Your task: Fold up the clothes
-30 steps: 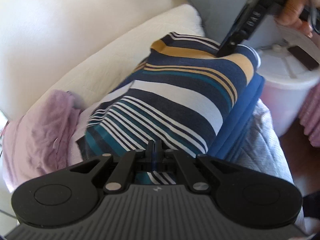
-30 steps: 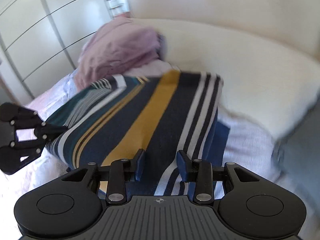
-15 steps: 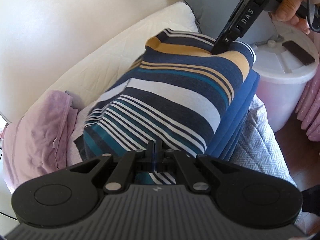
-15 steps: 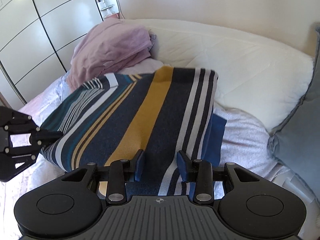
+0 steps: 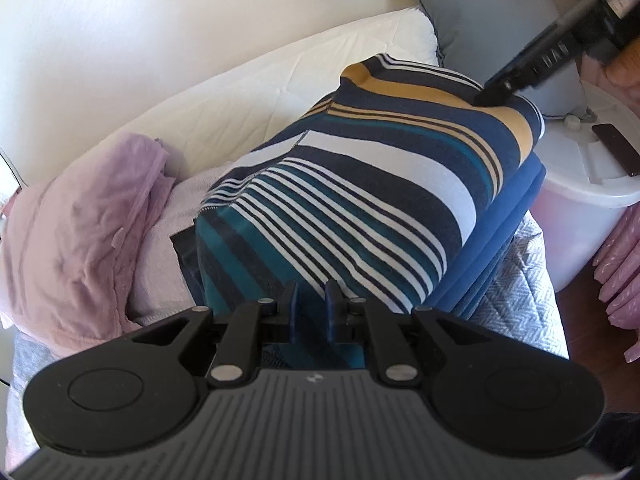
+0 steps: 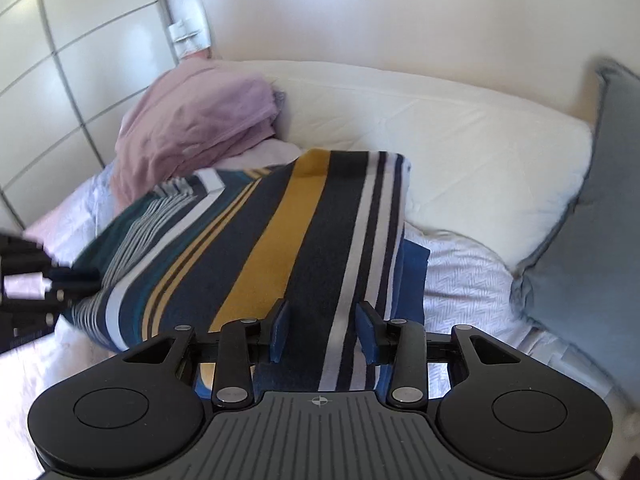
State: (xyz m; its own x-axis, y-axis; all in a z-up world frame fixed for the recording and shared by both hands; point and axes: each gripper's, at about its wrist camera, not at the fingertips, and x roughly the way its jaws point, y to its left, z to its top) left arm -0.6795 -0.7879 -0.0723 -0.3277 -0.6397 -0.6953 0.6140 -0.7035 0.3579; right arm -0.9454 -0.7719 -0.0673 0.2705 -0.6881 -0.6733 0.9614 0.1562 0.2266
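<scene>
One striped garment (image 5: 360,200), one blue garment (image 5: 508,216) beneath it, one pink pile (image 5: 80,232) (crumpled), two pillows, two grippers.

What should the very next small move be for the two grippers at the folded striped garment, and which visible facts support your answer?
Probably draw both grippers back off the striped garment. It already lies folded on the blue garment. The left gripper is opening, with a gap showing between its pads and the striped edge still between them. The right gripper stands open astride the other end, its pads not pressing. Retreat gently so the edges do not drag.
</scene>
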